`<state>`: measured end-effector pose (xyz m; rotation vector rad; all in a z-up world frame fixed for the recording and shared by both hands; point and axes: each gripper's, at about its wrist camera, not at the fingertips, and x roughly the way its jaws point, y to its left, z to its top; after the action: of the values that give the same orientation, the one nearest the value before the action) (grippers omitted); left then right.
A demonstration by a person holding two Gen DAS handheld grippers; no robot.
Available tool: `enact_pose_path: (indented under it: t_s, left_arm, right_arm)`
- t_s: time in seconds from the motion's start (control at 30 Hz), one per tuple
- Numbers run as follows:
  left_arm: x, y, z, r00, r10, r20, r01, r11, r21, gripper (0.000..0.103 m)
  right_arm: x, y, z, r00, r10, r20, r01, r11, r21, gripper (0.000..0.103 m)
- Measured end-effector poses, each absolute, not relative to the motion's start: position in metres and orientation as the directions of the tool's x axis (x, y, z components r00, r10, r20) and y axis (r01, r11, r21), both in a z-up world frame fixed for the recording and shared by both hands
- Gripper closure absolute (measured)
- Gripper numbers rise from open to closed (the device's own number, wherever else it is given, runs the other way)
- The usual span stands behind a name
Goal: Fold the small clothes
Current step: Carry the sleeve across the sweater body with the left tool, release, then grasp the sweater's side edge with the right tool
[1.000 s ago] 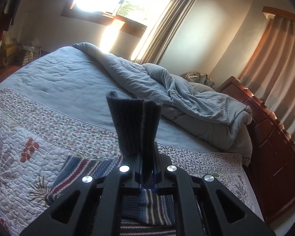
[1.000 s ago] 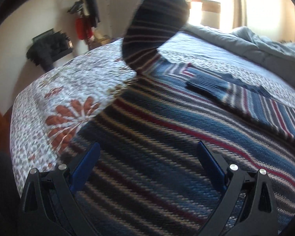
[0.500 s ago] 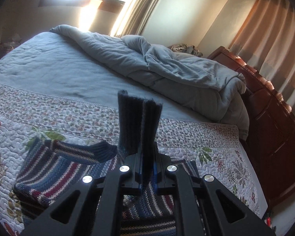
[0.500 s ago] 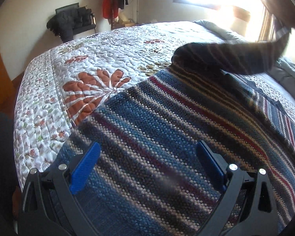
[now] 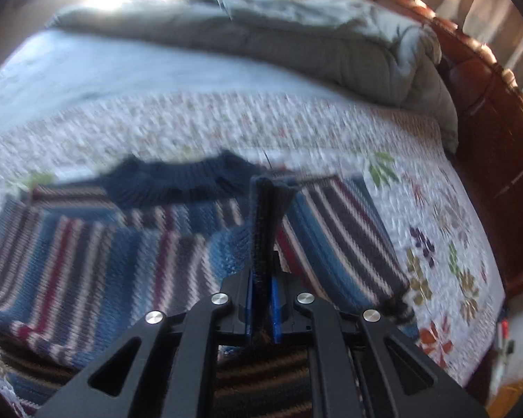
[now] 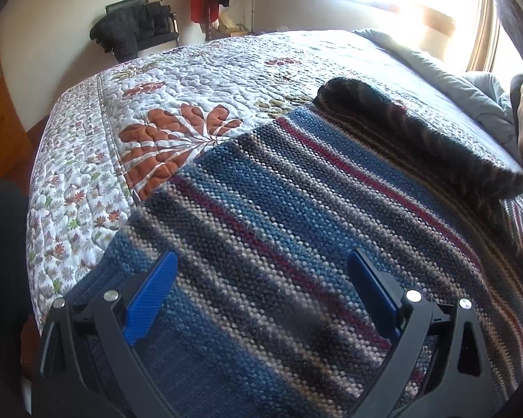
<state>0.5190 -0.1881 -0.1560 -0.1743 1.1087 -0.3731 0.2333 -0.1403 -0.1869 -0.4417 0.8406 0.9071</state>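
Our left gripper (image 5: 260, 304) is clamped narrow on a dark knit fold of the striped sweater (image 5: 97, 257), which stands up between its blue pads. The rest of the sweater lies spread on the floral quilt (image 5: 432, 216) ahead and below. Our right gripper (image 6: 261, 299) gapes wide, holding nothing, just over the sweater's stripes.

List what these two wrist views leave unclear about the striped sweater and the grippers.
- Left wrist view: motion blur smears the striped sweater; its collar and stripes lose detail.
- Same view: the left gripper hides the hem beneath its frame, and which part of the sweater the pinched cuff belongs to.
- Right wrist view: the right gripper covers the near sweater edge; the frame edge cuts the folded-over sleeve.
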Motion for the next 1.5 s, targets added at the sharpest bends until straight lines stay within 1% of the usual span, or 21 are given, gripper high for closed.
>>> enact_pose_path:
  t_s: [0.07, 0.13, 0.17, 0.23, 0.27, 0.33, 0.4, 0.5, 0.53, 0.6, 0.63, 0.67, 0.7, 0.73, 0.77, 0.83, 0.9, 1.0, 1.07, 1.3, 1.5]
  left_arm:
    - [0.519, -0.187, -0.159, 0.371, -0.387, -0.844, 0.193, 0.921, -0.337, 0.082]
    - [0.521, -0.183, -0.158, 0.324, -0.448, -0.833, 0.194, 0.893, -0.405, 0.032]
    - [0.521, -0.179, -0.154, 0.326, -0.465, -0.823, 0.191, 0.885, -0.424, 0.028]
    - [0.519, -0.168, -0.143, 0.329, -0.504, -0.799, 0.204, 0.864, -0.461, 0.027]
    - [0.516, -0.157, -0.134, 0.339, -0.524, -0.781, 0.207, 0.852, -0.481, 0.027]
    - [0.508, -0.132, -0.120, 0.364, -0.545, -0.755, 0.208, 0.838, -0.504, 0.022]
    - [0.489, -0.098, -0.107, 0.429, -0.539, -0.725, 0.195, 0.839, -0.508, 0.015]
    - [0.442, -0.031, -0.109, 0.546, -0.499, -0.673, 0.115, 0.840, -0.529, 0.008]
    - [0.422, -0.013, -0.117, 0.576, -0.462, -0.675, 0.074, 0.851, -0.519, 0.008]
    - [0.389, 0.002, -0.137, 0.607, -0.405, -0.684, 0.057, 0.881, -0.471, 0.008]
    - [0.371, 0.005, -0.150, 0.617, -0.401, -0.677, 0.065, 0.884, -0.463, 0.008]
    - [0.359, 0.004, -0.159, 0.619, -0.406, -0.673, 0.075, 0.883, -0.464, 0.008]
    - [0.346, 0.001, -0.171, 0.621, -0.411, -0.668, 0.080, 0.880, -0.468, 0.008]
    - [0.335, -0.001, -0.181, 0.622, -0.430, -0.654, 0.095, 0.871, -0.482, 0.008]
    - [0.328, -0.004, -0.187, 0.627, -0.448, -0.637, 0.115, 0.863, -0.492, 0.008]
    - [0.316, -0.009, -0.198, 0.641, -0.465, -0.610, 0.170, 0.862, -0.478, 0.008]
    - [0.316, -0.020, -0.203, 0.633, -0.454, -0.627, 0.200, 0.879, -0.434, 0.008]
    - [0.321, -0.038, -0.208, 0.595, -0.482, -0.643, 0.237, 0.870, -0.432, 0.008]
    - [0.322, -0.046, -0.212, 0.584, -0.487, -0.650, 0.246, 0.869, -0.430, 0.008]
    - [0.309, -0.061, -0.224, 0.539, -0.487, -0.687, 0.255, 0.872, -0.418, 0.008]
    - [0.307, -0.057, -0.225, 0.540, -0.476, -0.694, 0.241, 0.878, -0.414, 0.008]
  right_arm:
    - [0.235, -0.142, -0.188, 0.331, 0.507, -0.796, -0.827, 0.561, 0.013, 0.006]
    - [0.237, -0.145, -0.190, 0.324, 0.499, -0.804, -0.823, 0.567, 0.020, 0.006]
    - [0.238, -0.146, -0.192, 0.320, 0.495, -0.808, -0.821, 0.570, 0.024, 0.006]
    - [0.240, -0.149, -0.193, 0.306, 0.499, -0.811, -0.818, 0.574, 0.045, 0.006]
    - [0.244, -0.153, -0.192, 0.288, 0.513, -0.809, -0.810, 0.581, 0.079, 0.006]
    - [0.251, -0.160, -0.190, 0.264, 0.536, -0.802, -0.792, 0.594, 0.137, 0.006]
    - [0.269, -0.178, -0.186, 0.226, 0.584, -0.780, -0.737, 0.626, 0.254, 0.006]
    - [0.306, -0.225, -0.180, 0.225, 0.661, -0.716, -0.571, 0.685, 0.453, 0.006]
    - [0.316, -0.241, -0.178, 0.245, 0.677, -0.694, -0.511, 0.698, 0.502, 0.006]
    - [0.342, -0.303, -0.176, 0.367, 0.708, -0.603, -0.280, 0.702, 0.654, 0.007]
    - [0.350, -0.334, -0.180, 0.433, 0.710, -0.555, -0.157, 0.666, 0.729, 0.008]
    - [0.355, -0.354, -0.186, 0.467, 0.713, -0.523, -0.075, 0.622, 0.780, 0.018]
    - [0.361, -0.375, -0.195, 0.497, 0.710, -0.499, 0.014, 0.569, 0.822, 0.044]
    - [0.368, -0.395, -0.207, 0.525, 0.702, -0.481, 0.108, 0.505, 0.856, 0.054]
    - [0.371, -0.406, -0.213, 0.549, 0.686, -0.478, 0.155, 0.479, 0.864, 0.061]
    - [0.376, -0.414, -0.215, 0.578, 0.662, -0.477, 0.182, 0.465, 0.866, 0.062]
    - [0.383, -0.417, -0.216, 0.604, 0.645, -0.468, 0.205, 0.441, 0.874, 0.062]
    - [0.393, -0.416, -0.214, 0.611, 0.606, -0.509, 0.246, 0.466, 0.850, 0.062]
    - [0.402, -0.417, -0.213, 0.598, 0.588, -0.544, 0.270, 0.492, 0.828, 0.062]
    - [0.417, -0.418, -0.205, 0.610, 0.572, -0.549, 0.247, 0.521, 0.817, 0.062]
    - [0.427, -0.410, -0.204, 0.602, 0.571, -0.558, 0.230, 0.545, 0.806, 0.070]
